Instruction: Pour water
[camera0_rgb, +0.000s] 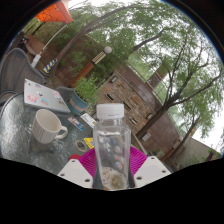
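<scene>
A clear plastic bottle (110, 140) with a white cap stands upright between my fingers, lifted above the table. My gripper (111, 163) is shut on the bottle, with the magenta pads (88, 160) pressing on both of its sides near the lower half. A white mug (47, 127) with a handle sits on the glass table (20, 130) to the left of the bottle and a little beyond the fingers. Its mouth faces up and its inside is not visible from here.
A white book or box (45, 97) lies on the glass table beyond the mug. A small colourful item (82, 146) lies on the table just left of the bottle. Trees, a brick building (135, 95) and a dark chair (15, 68) fill the background outdoors.
</scene>
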